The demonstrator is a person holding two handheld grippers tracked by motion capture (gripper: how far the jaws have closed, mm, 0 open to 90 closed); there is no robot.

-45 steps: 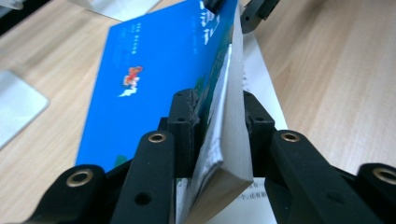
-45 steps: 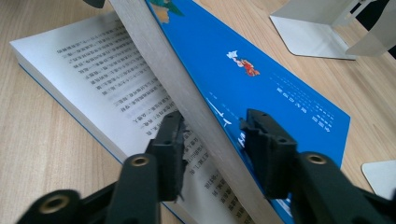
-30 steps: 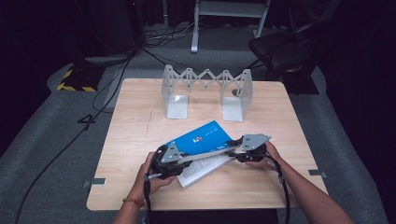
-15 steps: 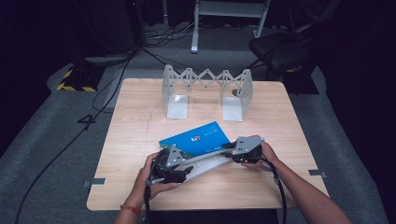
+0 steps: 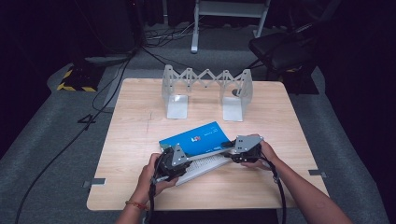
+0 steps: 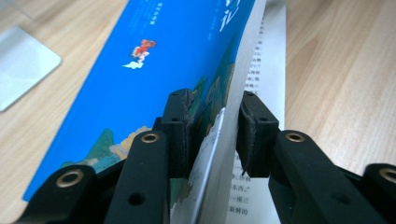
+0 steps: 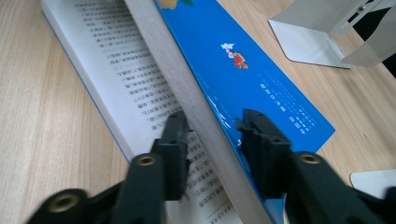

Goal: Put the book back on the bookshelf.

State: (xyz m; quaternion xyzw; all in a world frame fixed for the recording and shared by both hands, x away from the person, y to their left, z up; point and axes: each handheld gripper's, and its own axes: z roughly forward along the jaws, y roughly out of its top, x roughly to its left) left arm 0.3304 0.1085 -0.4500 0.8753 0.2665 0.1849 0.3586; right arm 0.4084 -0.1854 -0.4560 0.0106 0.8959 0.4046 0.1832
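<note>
The left tool (image 5: pixel 173 161) and the right tool (image 5: pixel 240 149) met at the near edge of a blue-covered book (image 5: pixel 196 138) lying on the table (image 5: pixel 135 135), one at each end of its lifted upper part. In the left gripper view, the left tool (image 6: pixel 212 133) had its jaws straddling the raised cover and a sheaf of pages; they had just been closing, and the left pad pressed on the cover while the right pad touched the page edge, so it gripped the book (image 6: pixel 154 70). In the right gripper view, the right tool (image 7: pixel 212 128) held its jaws on either side of the lifted page block; they had just been opening, and gaps showed at both pads, so it stood open around the book (image 7: pixel 243 70) without clamping. Printed pages (image 7: pixel 126 70) lay exposed to the left of that tool, their text too blurred to read. Beyond both tools stood a metal folding rack (image 5: pixel 205 91), cut off at the top corner of the right gripper view. The person's hands hid the tool bodies from above.
</note>
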